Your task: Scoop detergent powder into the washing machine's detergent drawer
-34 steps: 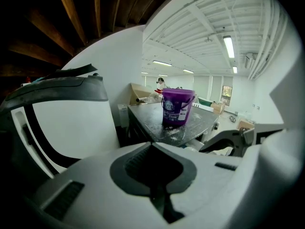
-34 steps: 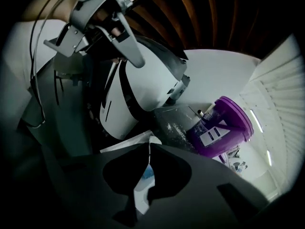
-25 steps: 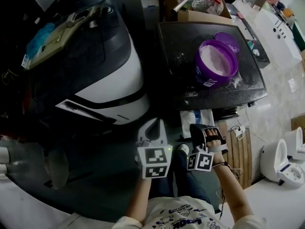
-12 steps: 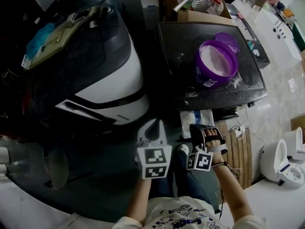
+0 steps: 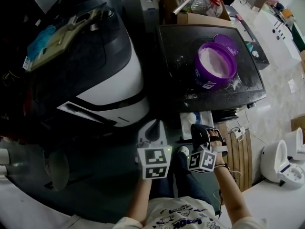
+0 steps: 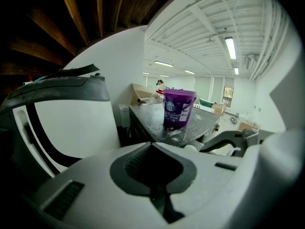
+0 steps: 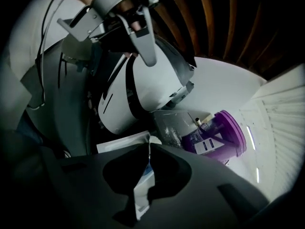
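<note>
We hold both grippers low in front of us, side by side and a little apart. The left gripper (image 5: 152, 126) has its jaws pressed together with nothing between them. The right gripper (image 5: 198, 129) is likewise closed and empty, and through the cut-out behind its tips only a sliver of the detergent drawer (image 5: 196, 118) shows. That drawer stands pulled out below the near edge of the black top (image 5: 174, 87), just ahead of the right gripper. The purple detergent tub (image 5: 206, 82) stands uncovered on that top, well beyond both grippers, filled with white powder (image 5: 214, 61). Its purple lid (image 5: 228, 39) lies behind it. A rounded white-and-black machine (image 5: 109, 87) stands to the left.
</note>
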Demonstrator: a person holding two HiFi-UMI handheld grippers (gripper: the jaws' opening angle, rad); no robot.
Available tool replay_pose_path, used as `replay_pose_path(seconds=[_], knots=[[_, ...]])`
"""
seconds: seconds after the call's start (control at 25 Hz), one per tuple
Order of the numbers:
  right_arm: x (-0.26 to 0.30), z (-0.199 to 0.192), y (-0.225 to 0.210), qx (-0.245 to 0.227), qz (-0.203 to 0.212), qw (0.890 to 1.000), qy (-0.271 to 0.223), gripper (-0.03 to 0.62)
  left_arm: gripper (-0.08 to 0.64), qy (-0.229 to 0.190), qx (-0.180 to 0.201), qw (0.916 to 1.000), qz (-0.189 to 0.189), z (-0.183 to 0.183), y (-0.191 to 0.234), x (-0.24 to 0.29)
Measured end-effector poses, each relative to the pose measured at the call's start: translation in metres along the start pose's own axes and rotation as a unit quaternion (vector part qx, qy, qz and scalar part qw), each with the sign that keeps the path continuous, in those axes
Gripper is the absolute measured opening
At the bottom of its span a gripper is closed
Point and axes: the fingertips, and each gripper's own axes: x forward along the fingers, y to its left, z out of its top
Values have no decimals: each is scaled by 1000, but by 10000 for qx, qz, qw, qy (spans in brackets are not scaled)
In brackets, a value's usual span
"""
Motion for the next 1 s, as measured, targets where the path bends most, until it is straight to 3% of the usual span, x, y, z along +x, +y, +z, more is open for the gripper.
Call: replay_pose_path(seconds=[0.2, 0.48, 0.56, 0.76, 1.0], knots=[[-11, -5, -14, 1011, 13, 9948, -95, 20, 2, -108, 21, 9999, 13, 11, 0, -3], [-34, -2, -41, 2286, -134, 9727, -371, 20, 2, -339, 56, 9994, -15, 36, -6, -9], [-42, 3, -53, 2614, -225, 9636, -518, 20, 2, -429, 86, 9990, -25, 44, -8, -11], [-66, 16, -87, 3622, -425, 9255, -1023, 20, 2, -623, 104, 9980, -10, 63, -12, -18], [-91, 29, -125, 3948, -842, 9038, -1419, 20, 2, -905, 86, 9959, 39, 90, -12, -29]])
